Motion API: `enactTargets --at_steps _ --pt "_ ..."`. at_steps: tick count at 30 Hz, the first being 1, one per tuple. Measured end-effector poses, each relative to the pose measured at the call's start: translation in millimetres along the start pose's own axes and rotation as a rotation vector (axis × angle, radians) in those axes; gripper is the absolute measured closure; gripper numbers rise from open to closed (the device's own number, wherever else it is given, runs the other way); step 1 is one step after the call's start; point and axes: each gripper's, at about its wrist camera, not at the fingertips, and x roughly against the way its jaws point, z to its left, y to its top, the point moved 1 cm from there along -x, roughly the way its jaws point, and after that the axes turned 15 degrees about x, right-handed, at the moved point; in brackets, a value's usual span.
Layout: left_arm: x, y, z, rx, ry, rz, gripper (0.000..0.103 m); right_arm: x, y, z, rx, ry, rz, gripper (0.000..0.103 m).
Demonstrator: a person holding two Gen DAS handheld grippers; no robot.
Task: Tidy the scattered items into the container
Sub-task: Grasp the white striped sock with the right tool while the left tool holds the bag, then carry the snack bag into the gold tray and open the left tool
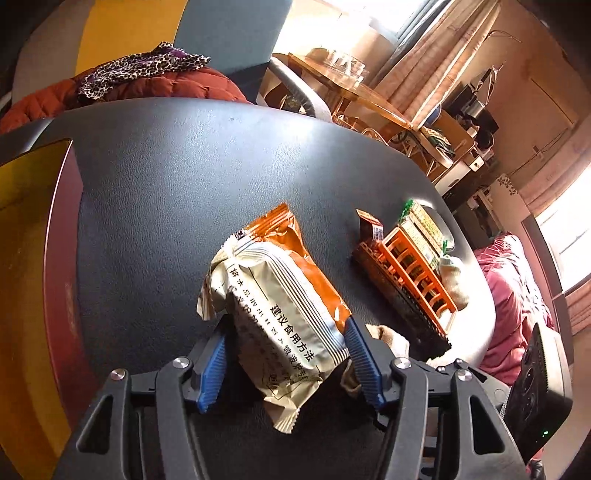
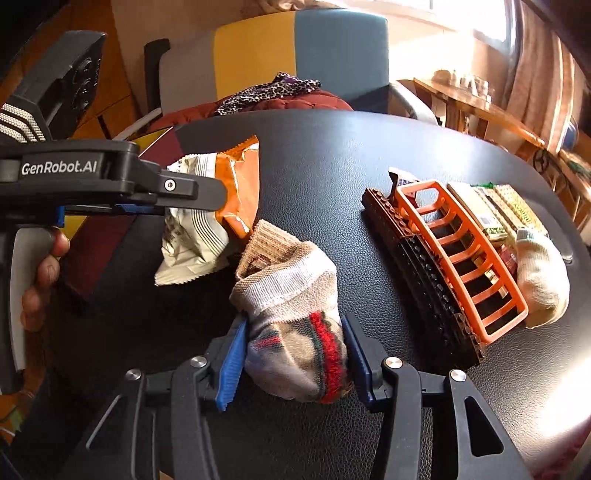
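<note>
Bright daylight pours from a window at upper right, blowing out to white. Glare shines on the dark bench. Fisheye distortion bends and darkens every edge; the centre stays sharp.

The orange basket hides most of the packets inside it, and their print is too small to read. The snack packet covers most of the sock behind it in the left wrist view. Both gripper bodies run off the bottom edges.
</note>
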Motion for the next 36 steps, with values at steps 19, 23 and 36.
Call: enactTargets --at_steps 19,23,36 --pt "-6.7 4.1 -18.0 -0.077 0.049 -0.047 0.050 -3.1 -1.2 9.1 0.005 -0.047 -0.005 0.057" --pt "11.3 -10.0 -19.7 -0.112 0.055 -0.084 0.060 2.4 -7.1 14.6 -0.035 -0.044 -0.013 0.061" --pt "39.7 -26.9 -2.9 -0.039 0.010 -0.065 0.040 11.8 -18.8 22.3 -0.145 -0.018 -0.017 0.062"
